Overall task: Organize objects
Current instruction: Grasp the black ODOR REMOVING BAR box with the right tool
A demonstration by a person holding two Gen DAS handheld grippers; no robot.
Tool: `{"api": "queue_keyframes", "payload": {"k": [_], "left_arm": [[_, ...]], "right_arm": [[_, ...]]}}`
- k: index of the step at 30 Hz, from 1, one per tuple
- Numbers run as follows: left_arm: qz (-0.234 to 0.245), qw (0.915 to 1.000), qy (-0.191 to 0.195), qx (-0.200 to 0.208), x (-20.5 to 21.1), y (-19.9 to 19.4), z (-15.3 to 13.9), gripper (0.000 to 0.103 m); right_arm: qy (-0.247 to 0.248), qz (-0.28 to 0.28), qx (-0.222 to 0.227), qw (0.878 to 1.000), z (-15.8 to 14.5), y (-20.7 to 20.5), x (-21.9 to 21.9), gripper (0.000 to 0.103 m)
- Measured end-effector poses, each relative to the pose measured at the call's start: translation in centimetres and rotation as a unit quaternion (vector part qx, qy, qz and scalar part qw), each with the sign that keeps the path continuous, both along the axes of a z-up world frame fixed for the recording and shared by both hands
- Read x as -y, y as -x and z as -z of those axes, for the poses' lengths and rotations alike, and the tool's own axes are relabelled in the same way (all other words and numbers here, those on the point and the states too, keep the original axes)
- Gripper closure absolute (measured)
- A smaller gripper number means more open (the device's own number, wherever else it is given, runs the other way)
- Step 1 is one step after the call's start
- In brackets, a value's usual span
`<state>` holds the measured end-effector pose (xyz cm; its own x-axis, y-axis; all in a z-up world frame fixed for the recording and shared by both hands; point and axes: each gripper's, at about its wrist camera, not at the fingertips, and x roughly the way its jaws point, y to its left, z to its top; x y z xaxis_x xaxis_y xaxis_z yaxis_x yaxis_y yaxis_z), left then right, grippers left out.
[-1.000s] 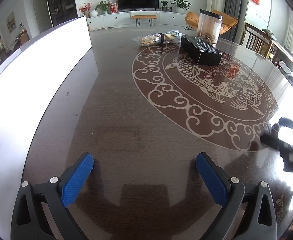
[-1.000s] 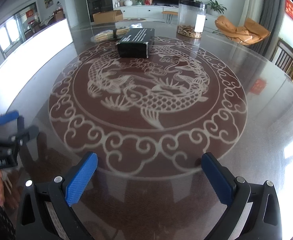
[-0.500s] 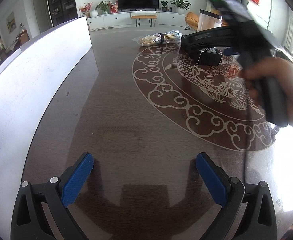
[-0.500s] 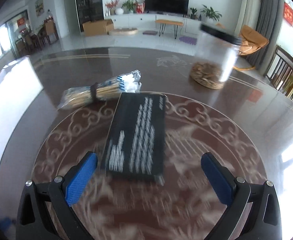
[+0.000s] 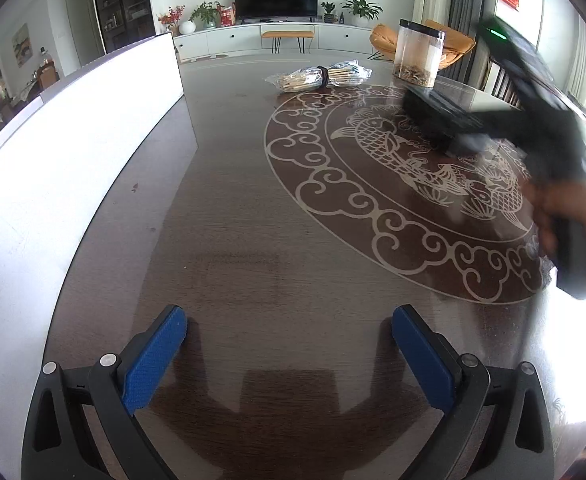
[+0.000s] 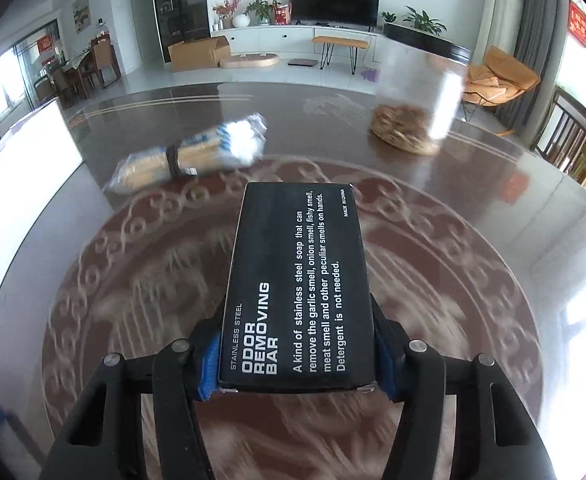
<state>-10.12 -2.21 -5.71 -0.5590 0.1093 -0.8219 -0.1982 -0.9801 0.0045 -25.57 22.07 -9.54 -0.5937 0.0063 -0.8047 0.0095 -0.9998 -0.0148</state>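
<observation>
Dark wooden table [image 5: 253,240] with pale koi inlay [image 5: 393,168], bright living room behind.

Box [image 6: 299,288] sits between the right gripper [image 6: 297,354] pads, long axis pointing toward the tabletop's [image 5: 253,220] far edge, over the central medallion. Bundled chopsticks pack [image 6: 191,156] lies beyond it to the left, near the far edge; jar [image 5: 417,54] stands beyond to the right. White panel [image 5: 73,152] runs along the left edge. Left gripper [image 5: 289,356] is over the near edge, nothing between its pads.
</observation>
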Motion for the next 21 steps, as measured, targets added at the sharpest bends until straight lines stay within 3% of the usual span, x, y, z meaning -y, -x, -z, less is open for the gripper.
{"api": "queue_keyframes", "payload": {"k": [10, 13, 15, 19, 21], "left_arm": [[0.000, 1.0000, 0.000, -0.001, 0.0, -0.1, 0.1, 0.000], [0.000, 1.0000, 0.000, -0.001, 0.0, -0.1, 0.1, 0.000], [0.001, 1.0000, -0.001, -0.001, 0.1, -0.2, 0.2, 0.000], [0.005, 1.0000, -0.001, 0.002, -0.2, -0.2, 0.3, 0.000], [0.038, 0.9992, 0.001, 0.014, -0.8, 0.8, 0.2, 0.000]], "right_arm": [[0.002, 0.016, -0.017, 1.000, 0.1, -12.9, -5.5, 0.043], [0.003, 0.020, -0.017, 1.000, -0.2, -14.3, -6.1, 0.041], [0.004, 0.015, -0.013, 1.000, -0.1, -14.7, -6.1, 0.023], [-0.008, 0.009, -0.008, 1.000, -0.1, -14.9, -5.5, 0.016], [-0.016, 0.009, -0.006, 1.000, 0.0, -14.7, -5.3, 0.011]]}}
